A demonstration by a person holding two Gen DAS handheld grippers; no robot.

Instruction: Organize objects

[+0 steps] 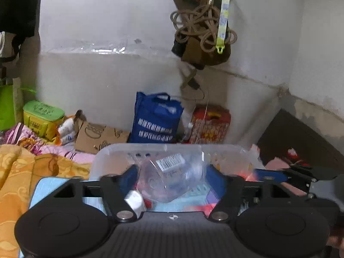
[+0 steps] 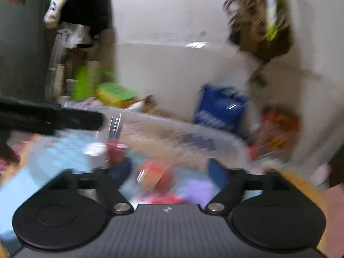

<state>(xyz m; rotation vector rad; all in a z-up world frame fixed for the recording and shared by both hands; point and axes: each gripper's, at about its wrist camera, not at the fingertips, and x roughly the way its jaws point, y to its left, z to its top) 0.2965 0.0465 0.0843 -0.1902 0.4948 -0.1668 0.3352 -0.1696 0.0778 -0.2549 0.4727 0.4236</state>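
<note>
In the left wrist view my left gripper (image 1: pixel 171 177) is shut on a clear plastic cup (image 1: pixel 172 177) with a white barcode label, lying on its side between the blue pads above a translucent storage bin (image 1: pixel 111 152). A white cylinder (image 1: pixel 135 201) and red items lie in the bin under the cup. In the blurred right wrist view my right gripper (image 2: pixel 169 172) is open over the same bin (image 2: pixel 215 133), with an orange-red object (image 2: pixel 153 175) below the gap between the fingers. The left gripper's black body (image 2: pixel 49 118) reaches in from the left.
A blue tote bag (image 1: pixel 155 118), a red patterned box (image 1: pixel 209 124), a brown paper bag (image 1: pixel 99 135) and a yellow-green tin (image 1: pixel 42 116) stand along the white wall. Orange and pink bedding (image 1: pixel 28 172) lies left of the bin. A brown bag with coiled rope (image 1: pixel 202 32) hangs overhead.
</note>
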